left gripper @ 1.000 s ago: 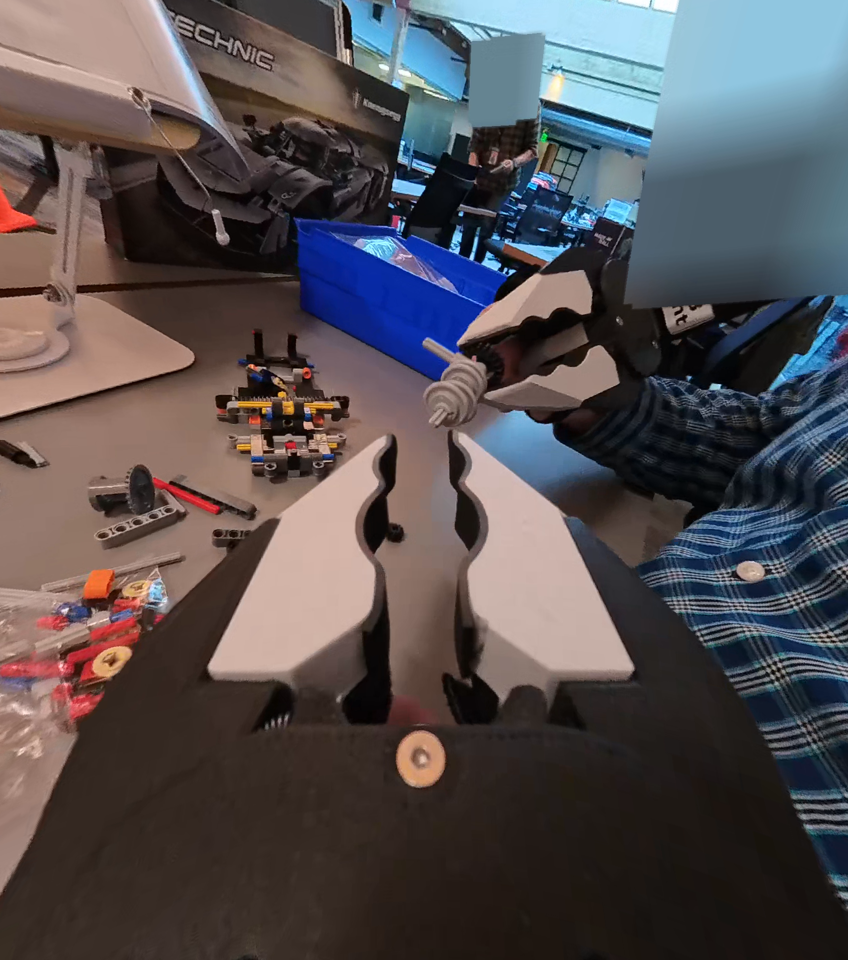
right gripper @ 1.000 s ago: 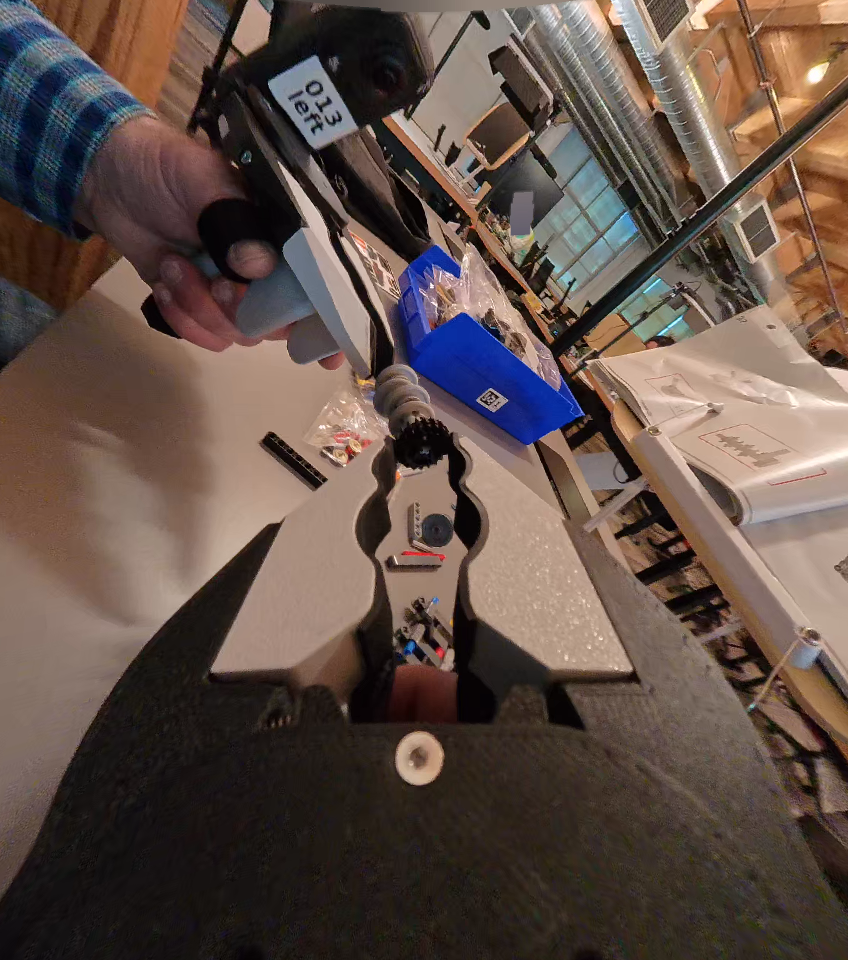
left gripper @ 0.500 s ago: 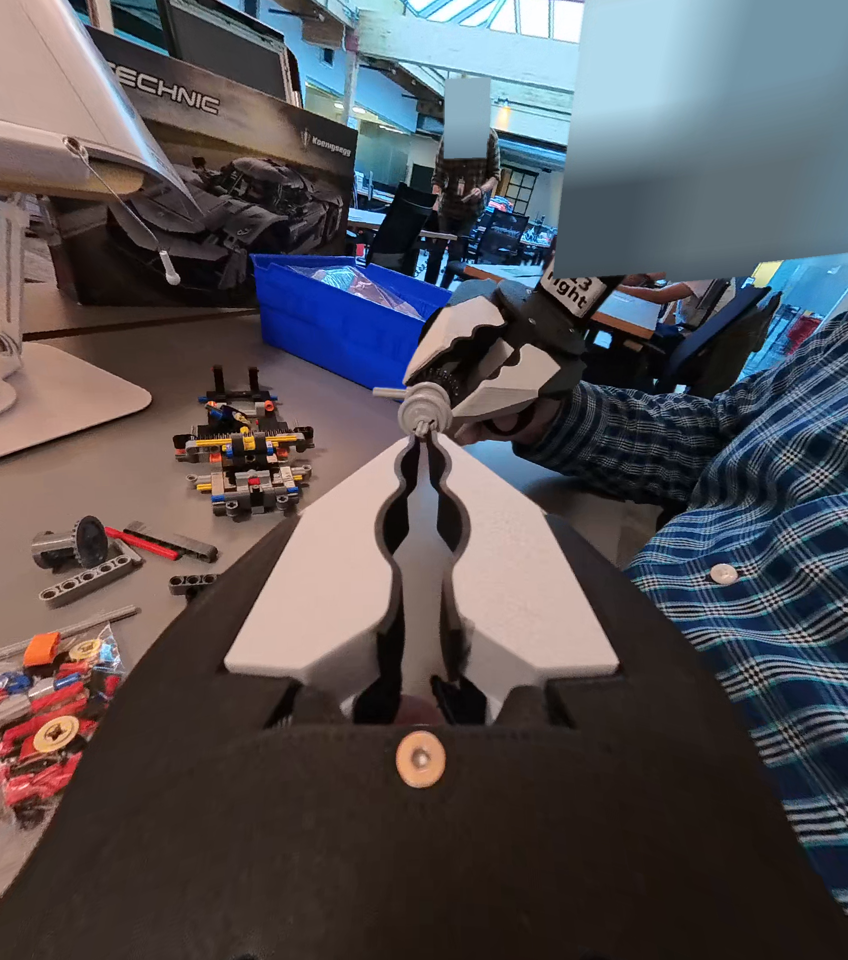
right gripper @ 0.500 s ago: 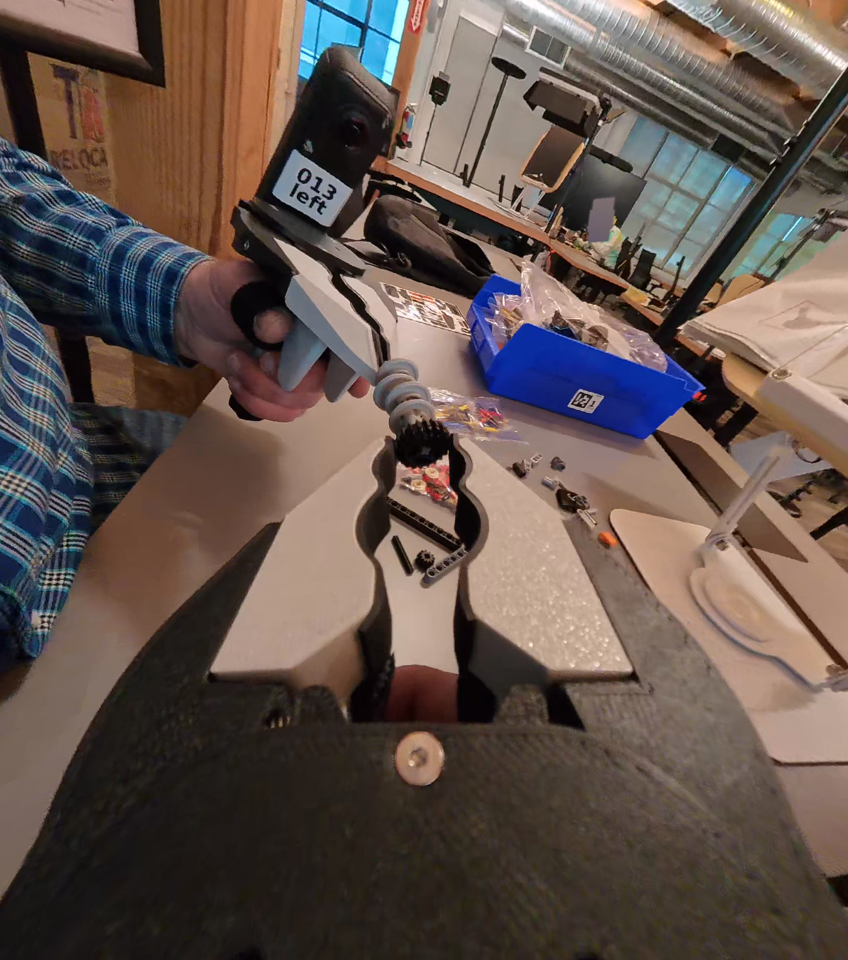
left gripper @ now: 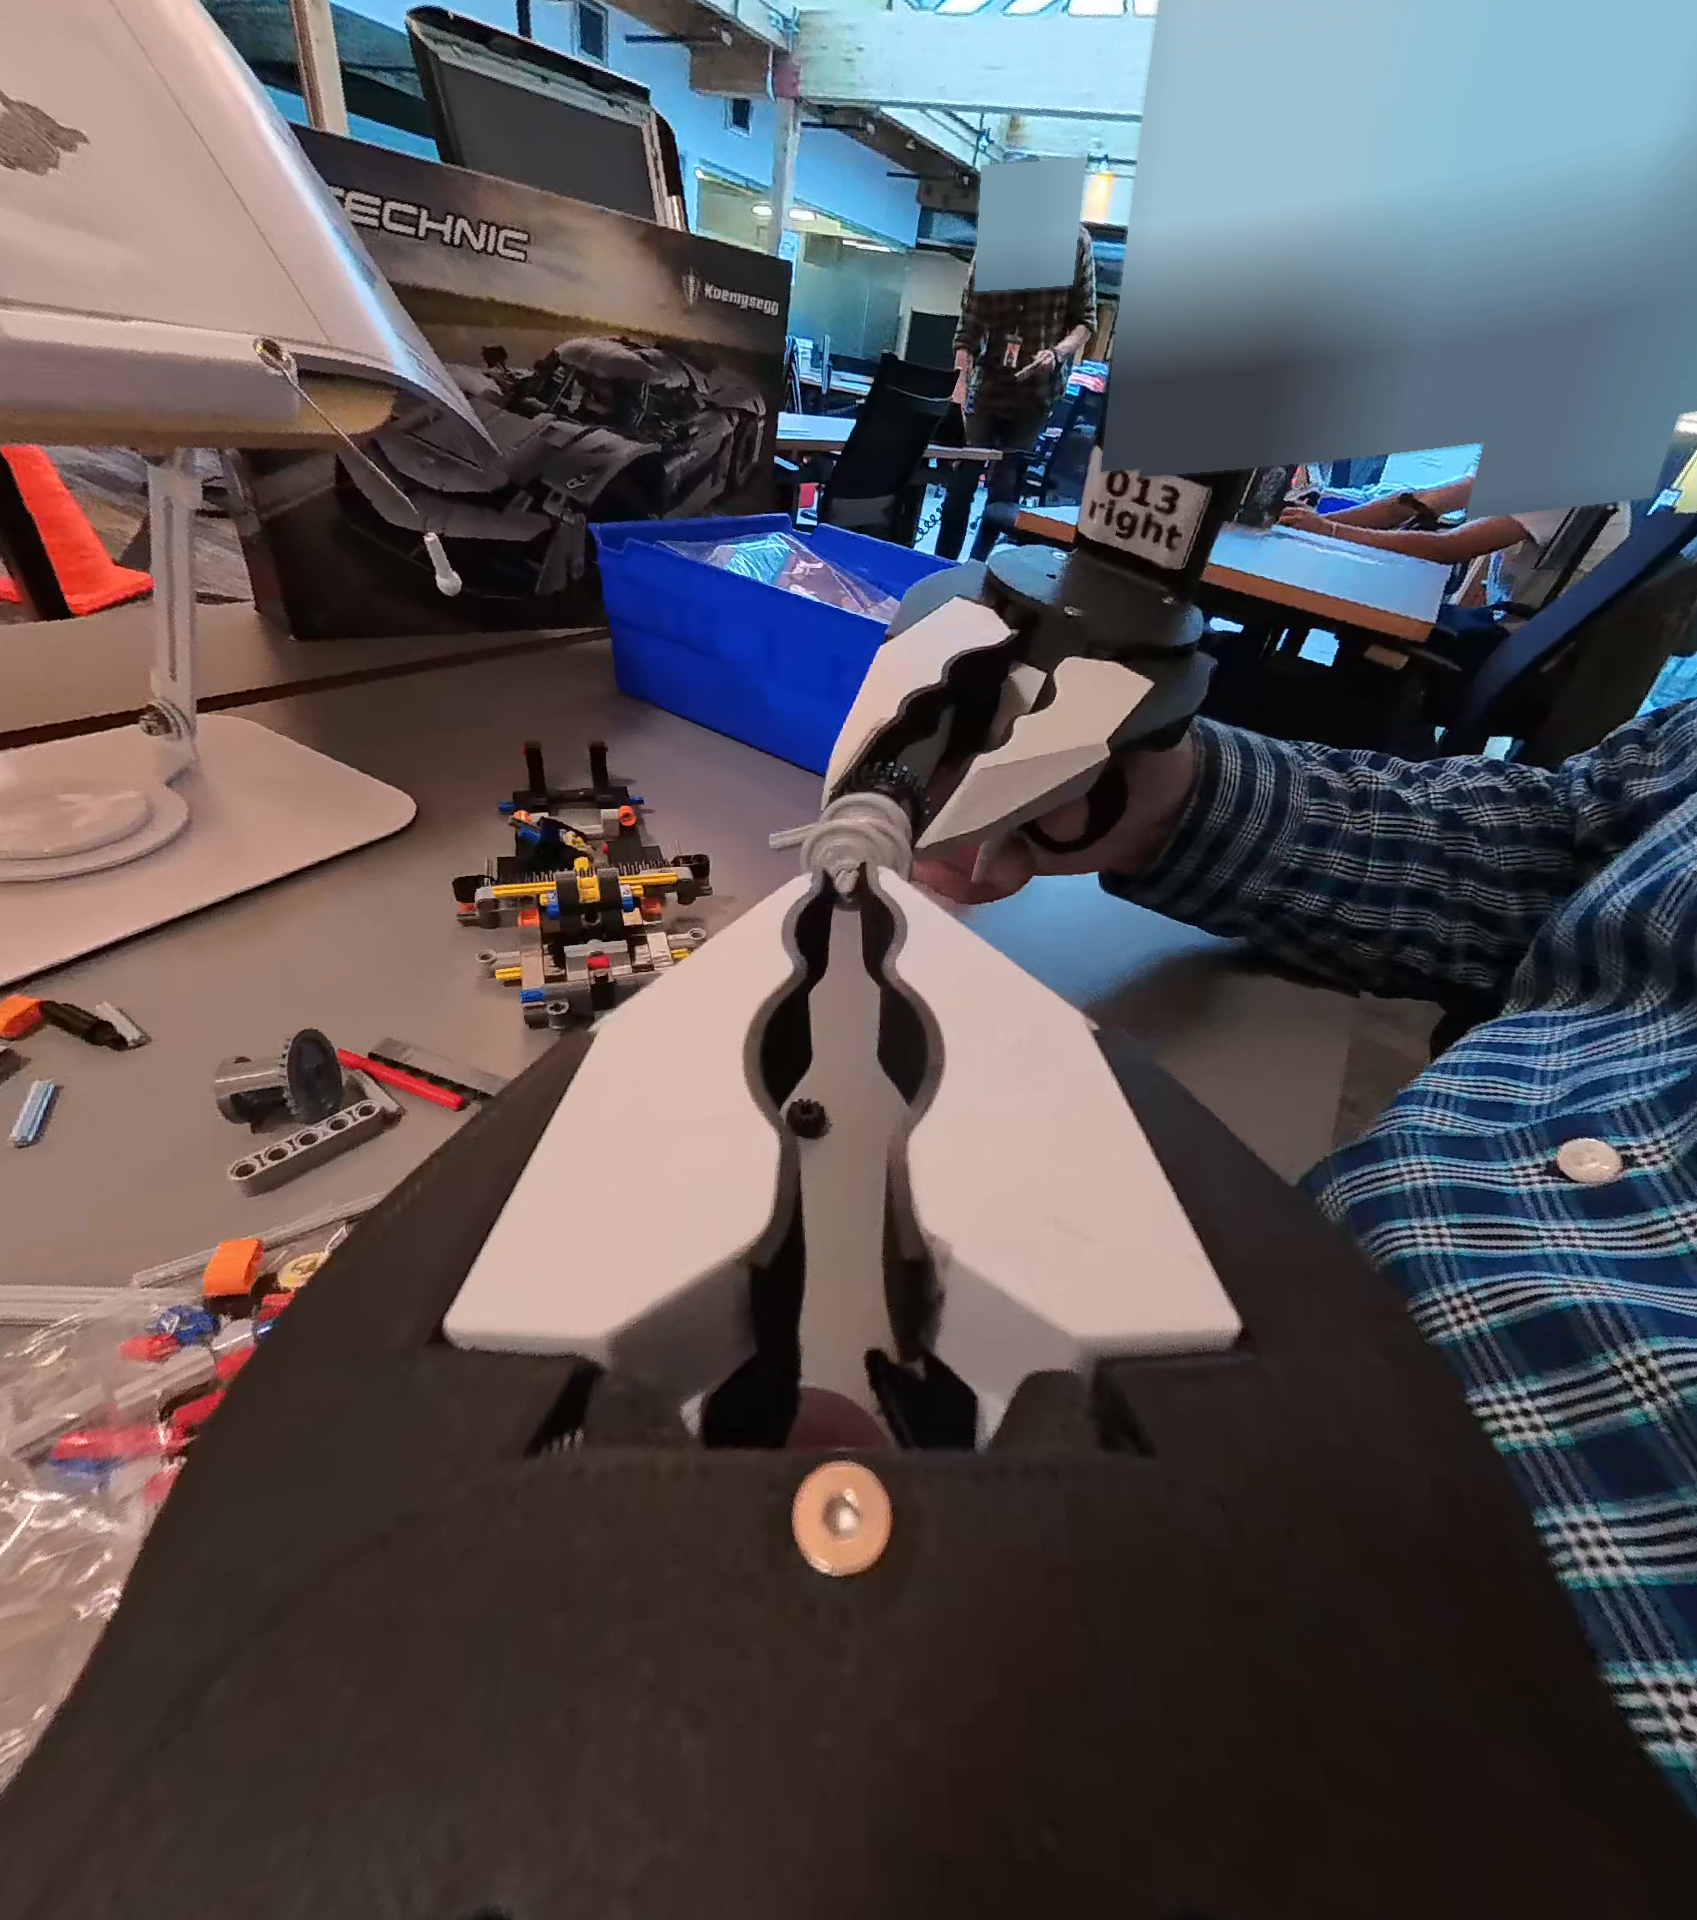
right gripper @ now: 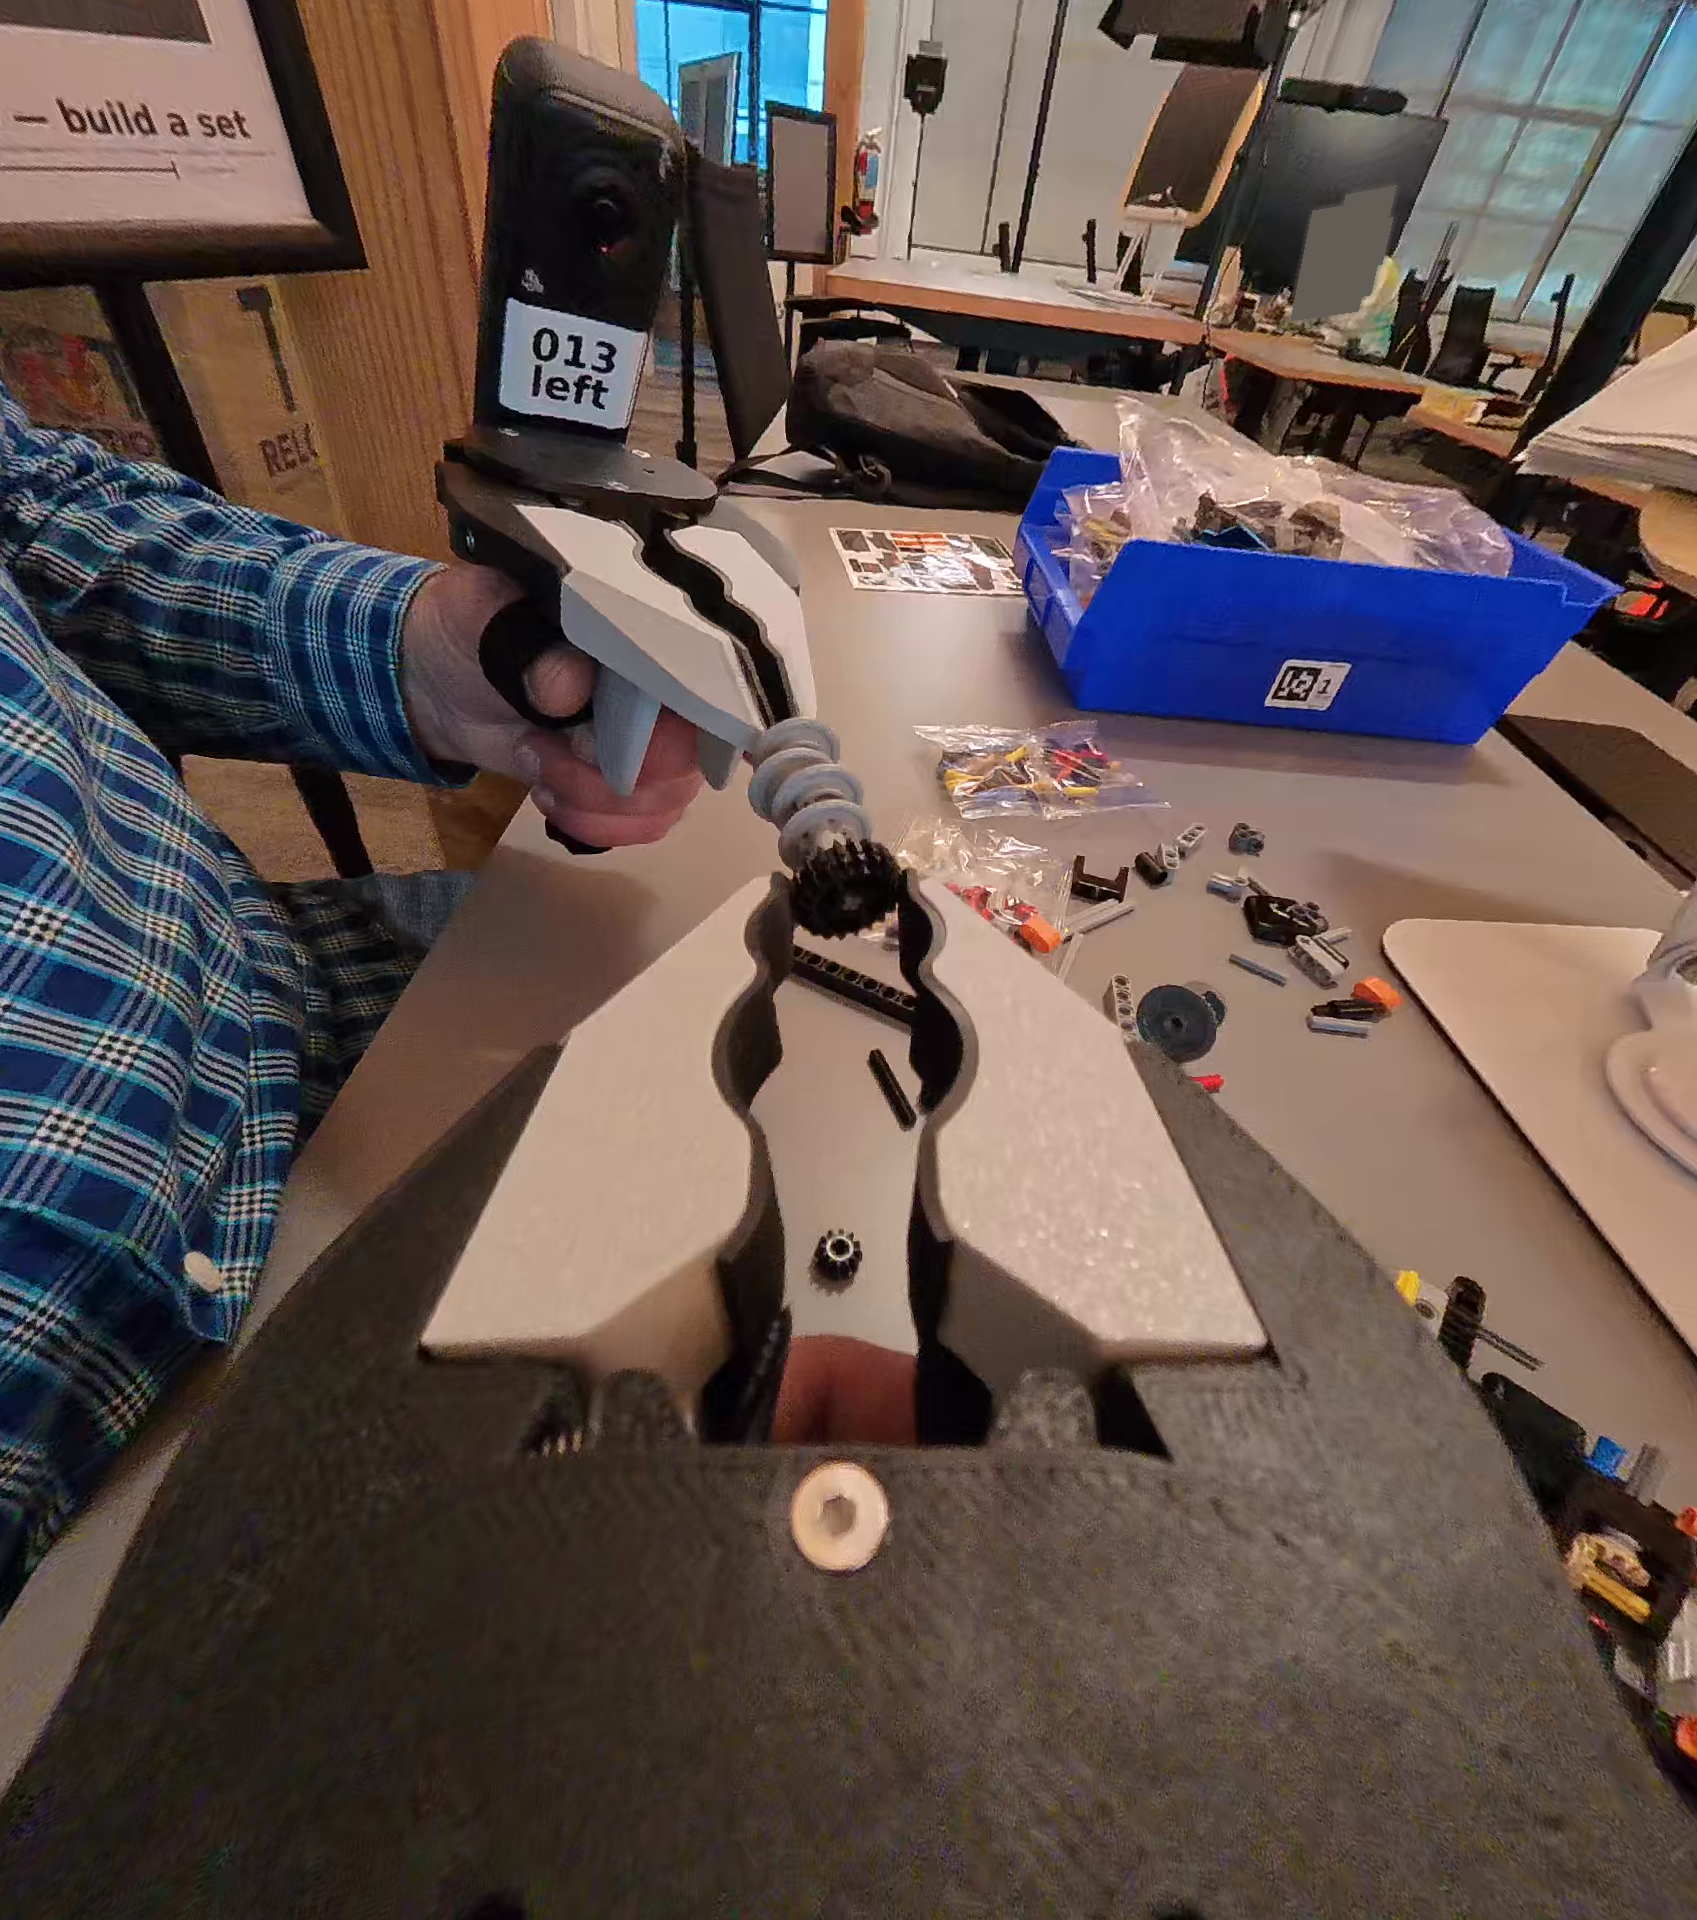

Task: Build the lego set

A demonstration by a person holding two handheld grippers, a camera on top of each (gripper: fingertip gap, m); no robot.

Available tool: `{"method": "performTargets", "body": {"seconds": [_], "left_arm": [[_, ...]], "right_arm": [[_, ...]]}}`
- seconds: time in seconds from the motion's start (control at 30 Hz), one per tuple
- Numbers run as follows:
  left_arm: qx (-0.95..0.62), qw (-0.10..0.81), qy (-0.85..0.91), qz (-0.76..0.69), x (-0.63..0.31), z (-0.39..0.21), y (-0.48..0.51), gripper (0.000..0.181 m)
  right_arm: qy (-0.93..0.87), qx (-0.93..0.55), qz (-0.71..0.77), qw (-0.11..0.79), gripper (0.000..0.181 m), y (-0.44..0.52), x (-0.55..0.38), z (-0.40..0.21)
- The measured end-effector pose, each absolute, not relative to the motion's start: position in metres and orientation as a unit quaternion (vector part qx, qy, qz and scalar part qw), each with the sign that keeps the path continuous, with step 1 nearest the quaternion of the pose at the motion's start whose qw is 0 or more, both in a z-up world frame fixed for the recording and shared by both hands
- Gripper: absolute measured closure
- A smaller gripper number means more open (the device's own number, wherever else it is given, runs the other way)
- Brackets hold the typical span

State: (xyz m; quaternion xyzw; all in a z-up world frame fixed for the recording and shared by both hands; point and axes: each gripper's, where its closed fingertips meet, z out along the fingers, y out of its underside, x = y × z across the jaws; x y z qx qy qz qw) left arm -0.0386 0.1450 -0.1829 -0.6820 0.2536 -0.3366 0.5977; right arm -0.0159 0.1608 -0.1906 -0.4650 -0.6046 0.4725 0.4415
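Observation:
A grey worm gear [right gripper: 808,784] on an axle with a black gear [right gripper: 844,883] is held in the air between both grippers. My right gripper [right gripper: 844,896] is shut on the black gear end. My left gripper [left gripper: 844,883] is shut on the other end of the axle, just under the worm gear [left gripper: 854,836]. The left gripper also shows in the right wrist view [right gripper: 756,736], and the right gripper in the left wrist view [left gripper: 885,800]. A part-built chassis [left gripper: 579,904] lies on the grey table [left gripper: 356,935]. A small black gear [right gripper: 836,1252] lies on the table below.
A blue bin [right gripper: 1291,623] with bagged parts stands at the back. Loose pieces and a bag of parts [left gripper: 44,1403] lie at the left. A white book stand [left gripper: 96,800] holds the manual, with the set's box [left gripper: 563,416] behind it. A person's plaid sleeve [left gripper: 1602,1143] is at the right. Left and right tips are no more than a few centimetres apart.
My left gripper was open below the part one second ago; it has closed and come up onto the axle end. The right gripper has kept hold of the gear and turned level.

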Motion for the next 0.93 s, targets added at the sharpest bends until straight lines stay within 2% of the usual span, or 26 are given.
{"method": "performTargets", "body": {"seconds": [0.4,0.7,0.87,0.93], "left_arm": [[-0.684,0.589,0.209,-0.376,-0.045,-0.184,0.153,0.18],[-0.677,0.581,0.127,-0.433,-0.055,-0.181,0.165,0.18],[-0.67,0.584,0.091,-0.449,-0.061,-0.179,0.173,0.18],[-0.668,0.584,0.079,-0.453,-0.062,-0.178,0.175,0.18]], "right_arm": [[-0.586,-0.503,0.498,0.394,0.164,0.169,-0.022,-0.191],[-0.563,-0.517,0.483,0.427,0.155,0.183,-0.026,-0.183],[-0.566,-0.547,0.429,0.442,0.144,0.187,-0.03,-0.194],[-0.56,-0.561,0.407,0.454,0.145,0.19,-0.033,-0.197]]}}
